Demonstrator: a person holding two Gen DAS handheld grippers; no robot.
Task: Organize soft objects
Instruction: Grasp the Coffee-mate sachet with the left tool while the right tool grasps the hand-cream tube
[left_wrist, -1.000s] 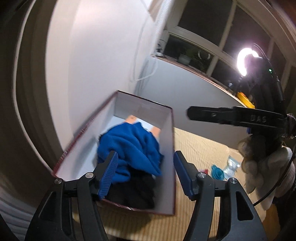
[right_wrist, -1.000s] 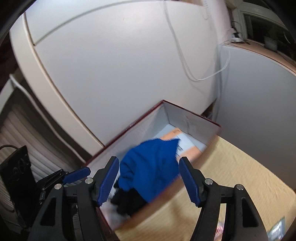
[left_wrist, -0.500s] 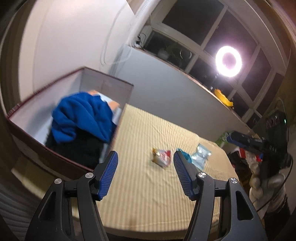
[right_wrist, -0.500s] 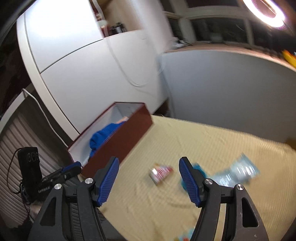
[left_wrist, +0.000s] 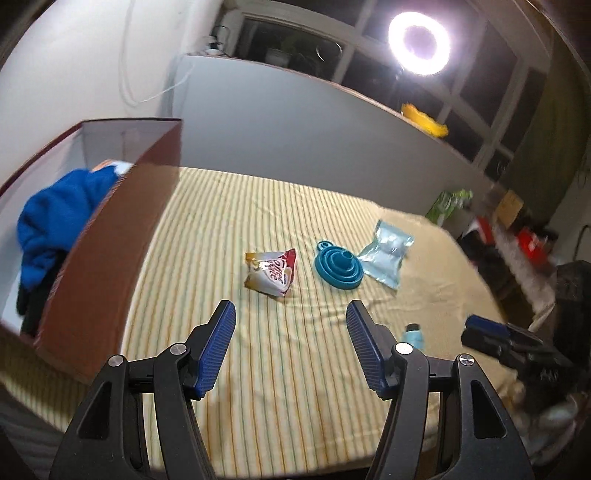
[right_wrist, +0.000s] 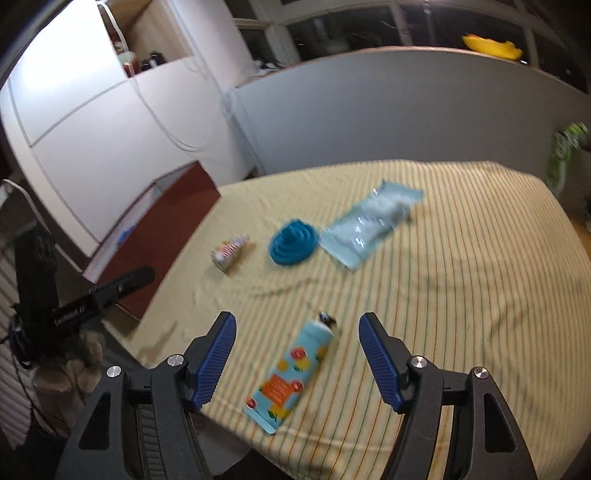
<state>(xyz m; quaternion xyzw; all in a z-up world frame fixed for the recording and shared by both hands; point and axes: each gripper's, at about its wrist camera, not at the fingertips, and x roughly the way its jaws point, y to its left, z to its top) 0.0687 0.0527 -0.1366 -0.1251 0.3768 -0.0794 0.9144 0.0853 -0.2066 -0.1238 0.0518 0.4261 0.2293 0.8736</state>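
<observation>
Soft stuff's split up: blue cloth (left_wrist: 55, 214) sits in the brown box (left_wrist: 107, 236), while the snack packet (left_wrist: 271, 271), teal funnel (left_wrist: 338, 264) and clear pouch (left_wrist: 388, 251) lie on the striped surface (left_wrist: 221, 229). Left tool (left_wrist: 290, 332) is spread wide, gripping nothing. Right tool (right_wrist: 297, 338) hangs over a fruit-print tube (right_wrist: 295, 369), pads apart and not touching it.

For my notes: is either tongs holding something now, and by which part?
Nothing is held. The left tongs and right tongs both stand open and empty above the striped cloth.
</observation>
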